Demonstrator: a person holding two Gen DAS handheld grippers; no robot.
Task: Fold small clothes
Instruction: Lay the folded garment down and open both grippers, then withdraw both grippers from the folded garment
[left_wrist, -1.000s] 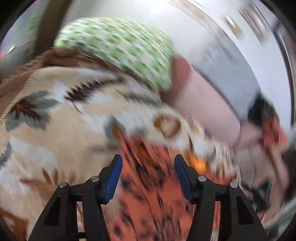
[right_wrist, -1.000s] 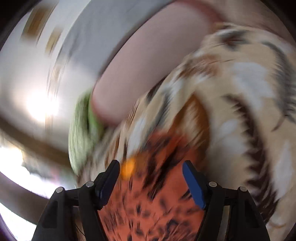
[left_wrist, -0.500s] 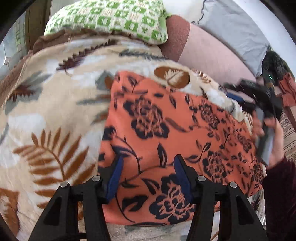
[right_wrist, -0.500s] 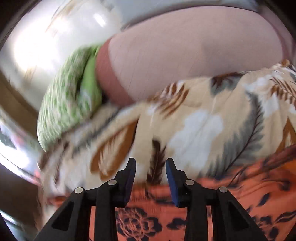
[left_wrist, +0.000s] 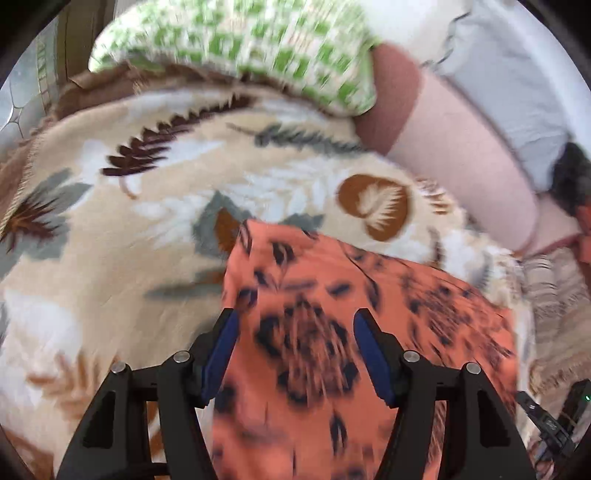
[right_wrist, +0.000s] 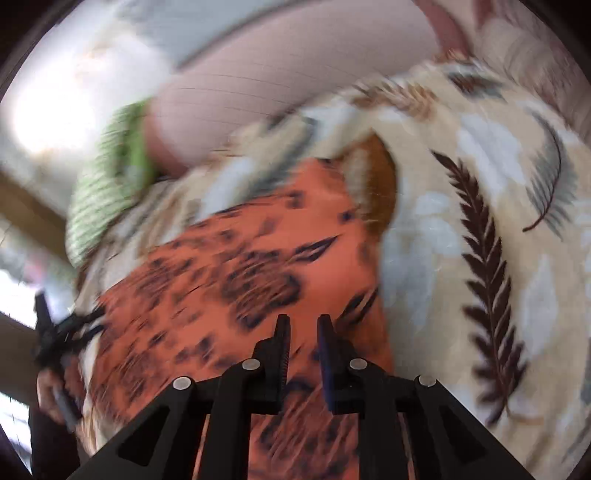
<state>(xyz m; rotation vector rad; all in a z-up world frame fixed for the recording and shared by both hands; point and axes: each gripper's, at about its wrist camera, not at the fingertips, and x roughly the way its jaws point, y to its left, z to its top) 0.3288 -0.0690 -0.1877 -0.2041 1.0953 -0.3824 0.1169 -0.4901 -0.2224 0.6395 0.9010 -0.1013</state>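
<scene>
An orange cloth with a dark flower print (left_wrist: 332, 325) lies on a beige leaf-patterned blanket (left_wrist: 110, 229). My left gripper (left_wrist: 295, 350) is open, its blue-padded jaws wide apart just above the cloth's left part. In the right wrist view the same cloth (right_wrist: 229, 266) fills the centre. My right gripper (right_wrist: 303, 343) has its jaws close together with a narrow gap over the cloth; the blurred frame does not show whether fabric is pinched between them. The left gripper shows at the left edge of the right wrist view (right_wrist: 55, 343).
A green checked pillow (left_wrist: 258, 48) lies at the blanket's far end, beside a pink bolster (left_wrist: 461, 147) and a grey pillow (left_wrist: 517, 92). The right gripper's handle (left_wrist: 554, 424) shows at the lower right. A striped cloth (left_wrist: 554, 295) lies to the right.
Both views are blurred from fast motion. The left gripper has drawn back and stays open. The right gripper, open a second ago, has narrowed its jaws and now hangs over the orange cloth.
</scene>
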